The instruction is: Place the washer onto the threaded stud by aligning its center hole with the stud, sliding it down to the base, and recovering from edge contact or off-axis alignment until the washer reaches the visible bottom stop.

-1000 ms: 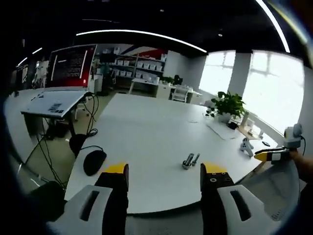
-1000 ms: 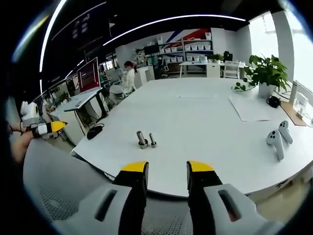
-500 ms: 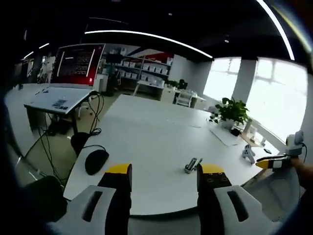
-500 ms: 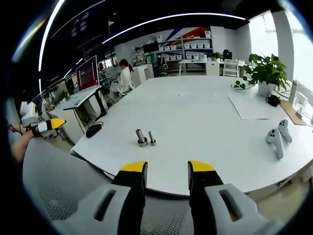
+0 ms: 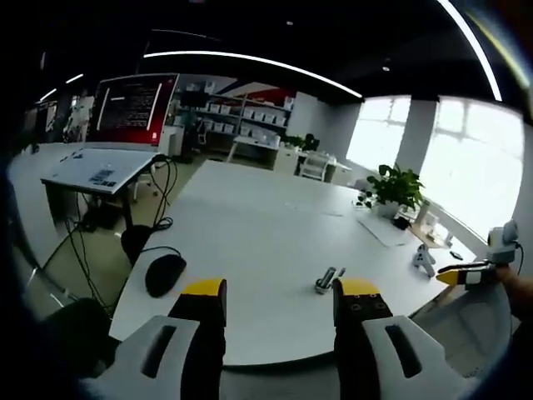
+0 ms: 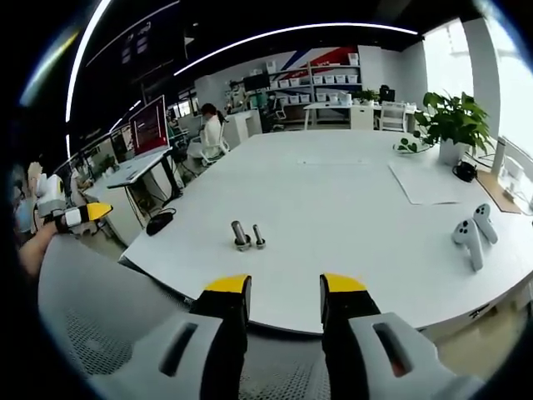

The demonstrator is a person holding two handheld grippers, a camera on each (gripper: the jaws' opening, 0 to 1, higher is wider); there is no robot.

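Hovering short of the white counter [image 6: 350,200] with fingers apart and empty, both the left gripper [image 5: 279,292] and right gripper [image 6: 284,285] face two bolts [image 6: 247,237] at twelve o'clock; nothing looks started, and no washer can be made out.

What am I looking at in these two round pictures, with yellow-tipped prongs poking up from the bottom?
A person holds one hand tool in each hand, and each carries a fisheye camera. The prongs are the jaws of the left gripper and the right gripper; both are open and hold nothing. They face a white table with two small metal studs, a pair of white controllers, a sheet of paper and a potted plant. A black mouse lies near the table's edge.
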